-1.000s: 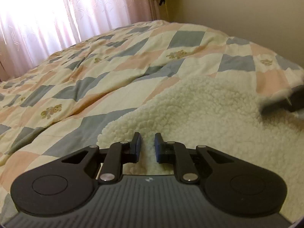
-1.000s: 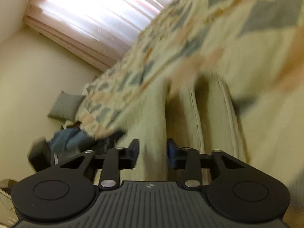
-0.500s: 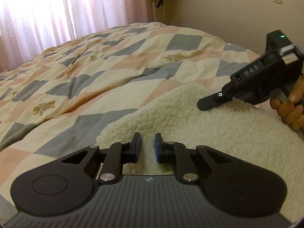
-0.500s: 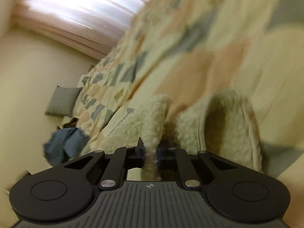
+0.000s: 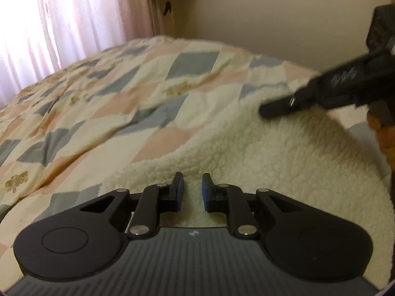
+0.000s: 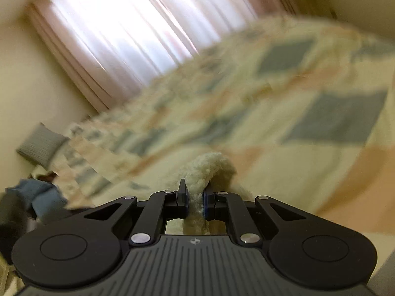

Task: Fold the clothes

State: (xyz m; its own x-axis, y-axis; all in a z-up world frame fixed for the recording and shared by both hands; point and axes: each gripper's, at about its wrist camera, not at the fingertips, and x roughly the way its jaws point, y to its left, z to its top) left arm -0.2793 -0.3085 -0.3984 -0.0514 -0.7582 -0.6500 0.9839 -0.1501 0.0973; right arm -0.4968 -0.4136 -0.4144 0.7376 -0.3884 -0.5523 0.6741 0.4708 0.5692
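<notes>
A cream fleece garment [image 5: 271,153] lies spread on a patchwork quilt [image 5: 148,103]. My left gripper [image 5: 193,190] sits at the garment's near edge, its fingers close together with fleece pinched between them. In the right wrist view, my right gripper [image 6: 195,201] is shut on a raised fold of the same fleece [image 6: 209,167], which arches up out of the jaws. In the left wrist view the right gripper's body [image 5: 333,91] hangs blurred over the garment's far right side, held by a hand [image 5: 385,135].
The quilt [image 6: 296,113] covers a wide bed. Pink curtains [image 5: 61,24] hang behind it and a pale wall [image 5: 271,24] stands to the right. A grey pillow [image 6: 42,143] and blue cloth [image 6: 37,194] lie past the bed's far side.
The right gripper was open a second ago, then shut on a fleece fold and has lifted it. The left gripper has kept its hold and shifted slightly.
</notes>
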